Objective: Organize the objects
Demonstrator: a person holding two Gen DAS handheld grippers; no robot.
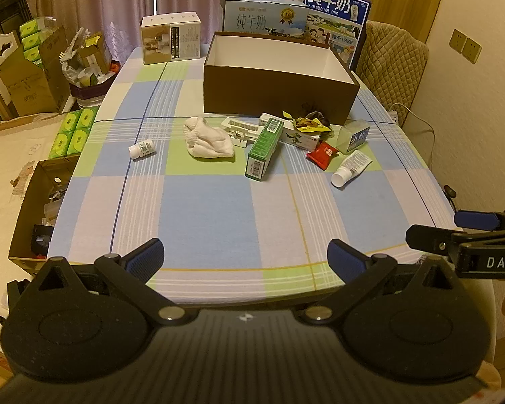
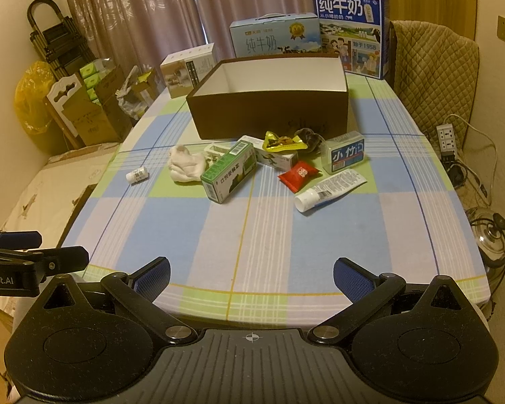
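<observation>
An open brown box (image 1: 279,91) (image 2: 269,114) with a white inside stands at the table's far middle. In front of it lie a green carton (image 1: 264,149) (image 2: 229,175), a crumpled white cloth (image 1: 207,139) (image 2: 185,163), a small white bottle (image 1: 141,148) (image 2: 137,175), a red packet (image 1: 322,154) (image 2: 299,174), a white tube (image 1: 350,167) (image 2: 330,190), a clear floss box (image 1: 353,136) (image 2: 343,151) and a yellow wrapper (image 1: 308,124) (image 2: 282,142). My left gripper (image 1: 245,259) and right gripper (image 2: 250,277) hover open over the near table edge, holding nothing.
Two milk cartons (image 1: 336,17) (image 2: 351,33) and a small white box (image 1: 170,37) (image 2: 188,67) stand behind the brown box. A padded chair (image 2: 434,77) is at the right, a power strip (image 2: 447,139) and a metal lid (image 2: 490,239) lie on the floor, and cardboard boxes (image 1: 33,74) stand at the left.
</observation>
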